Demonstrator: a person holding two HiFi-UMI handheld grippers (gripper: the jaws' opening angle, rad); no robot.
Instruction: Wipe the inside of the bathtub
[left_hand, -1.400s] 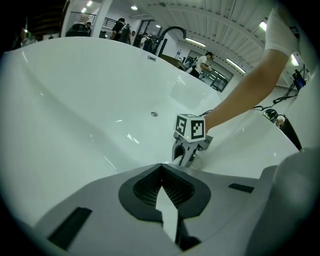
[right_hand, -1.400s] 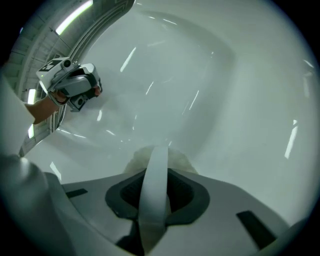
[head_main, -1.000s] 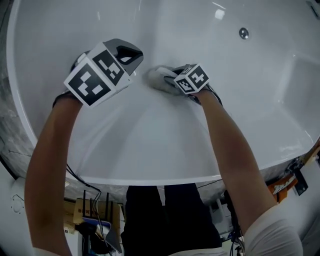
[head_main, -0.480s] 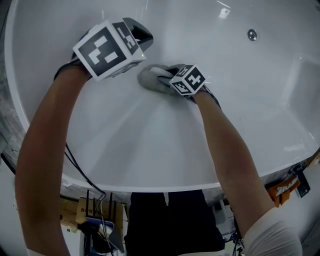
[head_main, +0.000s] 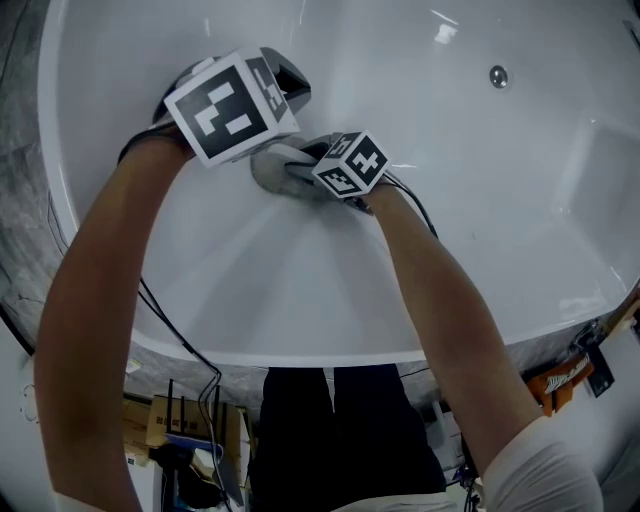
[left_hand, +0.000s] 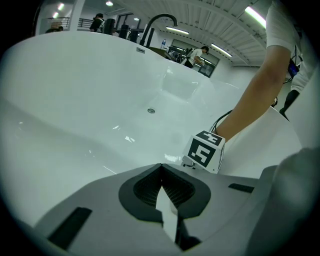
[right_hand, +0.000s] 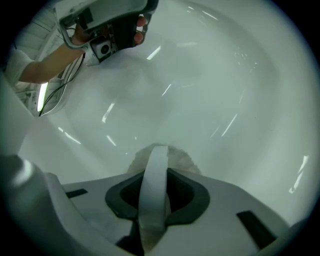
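A person leans over a glossy white bathtub (head_main: 420, 250) with a hand-held tool in each hand, both arms reaching down onto its curved inner wall. At left, the left gripper (head_main: 290, 82), topped by its black-and-white marker cube, hangs over the slope near the tub's far side; its own camera shows the left gripper (left_hand: 162, 192) with jaws pressed together and nothing between them, only bare white enamel ahead. Just beside it, toward the middle, a crumpled grey cloth (head_main: 268, 170) lies flat against the tub wall, pinned there by the right gripper (head_main: 300, 165). Seen from the right gripper (right_hand: 152, 200), its two jaws are clamped on the cloth, and the fabric's fuzzy edge (right_hand: 182, 159) bulges out past the fingertips onto the enamel, so the cloth sits both between the fingers and just ahead of them. The person's right forearm (head_main: 440, 310) runs back from that tool toward the lower right. Further right, well apart from both tools, a small round metal fitting (head_main: 498, 75) is set in the tub's wall. Black cables (head_main: 170, 330) trail over the near rim at lower left.
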